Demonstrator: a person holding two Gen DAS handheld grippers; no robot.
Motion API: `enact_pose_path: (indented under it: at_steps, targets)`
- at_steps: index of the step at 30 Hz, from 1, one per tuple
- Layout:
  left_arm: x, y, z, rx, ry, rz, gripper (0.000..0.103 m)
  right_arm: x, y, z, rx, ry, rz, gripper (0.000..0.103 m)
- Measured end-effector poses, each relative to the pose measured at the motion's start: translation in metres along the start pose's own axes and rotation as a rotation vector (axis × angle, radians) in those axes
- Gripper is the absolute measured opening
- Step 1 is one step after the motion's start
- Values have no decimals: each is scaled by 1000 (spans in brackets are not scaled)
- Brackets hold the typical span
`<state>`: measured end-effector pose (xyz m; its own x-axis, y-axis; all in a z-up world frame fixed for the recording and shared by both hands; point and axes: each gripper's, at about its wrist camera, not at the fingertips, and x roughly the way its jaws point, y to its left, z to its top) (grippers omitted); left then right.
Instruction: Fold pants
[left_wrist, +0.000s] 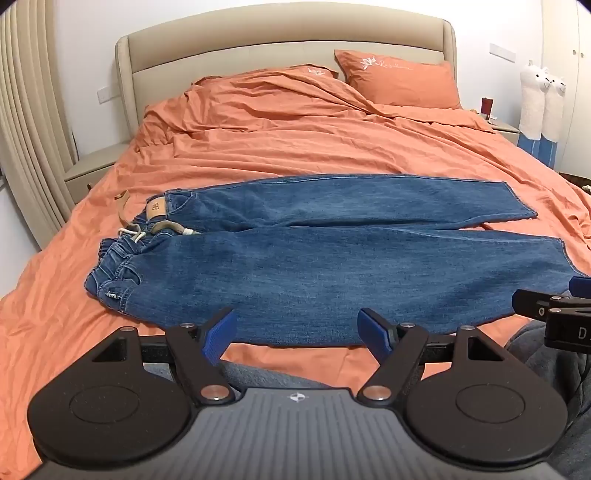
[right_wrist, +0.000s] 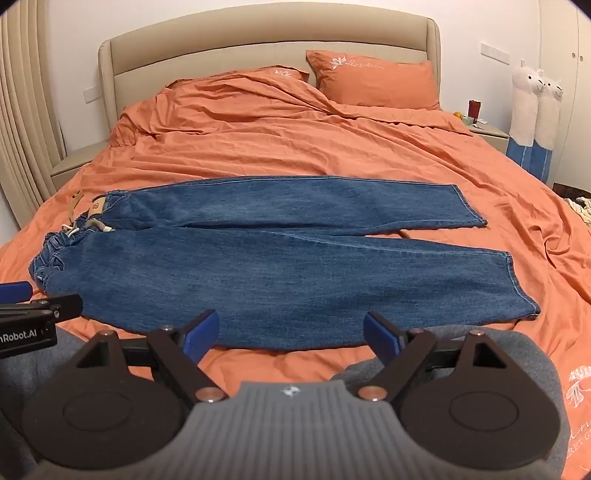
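Blue jeans (left_wrist: 332, 266) lie flat across an orange bed, waistband to the left, both legs reaching right; they also show in the right wrist view (right_wrist: 288, 266). The waistband (left_wrist: 122, 258) is bunched, with a tan belt and white drawstring. My left gripper (left_wrist: 297, 332) is open and empty, just short of the near leg's front edge. My right gripper (right_wrist: 291, 334) is open and empty at the same edge, further right. Each gripper shows at the edge of the other's view: the right one (left_wrist: 554, 314) and the left one (right_wrist: 33, 314).
The orange duvet (left_wrist: 295, 140) is rumpled behind the jeans, with pillows (left_wrist: 399, 77) at the beige headboard. Nightstands (left_wrist: 92, 170) flank the bed. Two plush alpacas (right_wrist: 535, 107) stand at the right wall. Grey fabric (right_wrist: 509, 354) lies under the grippers at the bed's near edge.
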<state>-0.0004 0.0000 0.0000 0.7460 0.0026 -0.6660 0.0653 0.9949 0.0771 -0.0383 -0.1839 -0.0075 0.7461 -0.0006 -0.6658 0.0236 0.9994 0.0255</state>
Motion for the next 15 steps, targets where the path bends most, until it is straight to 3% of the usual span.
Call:
enact_pose_path:
  at_steps: [15]
  targets:
    - [0, 0, 0, 0, 4, -1, 87, -6, -2, 2, 1, -5, -5, 82]
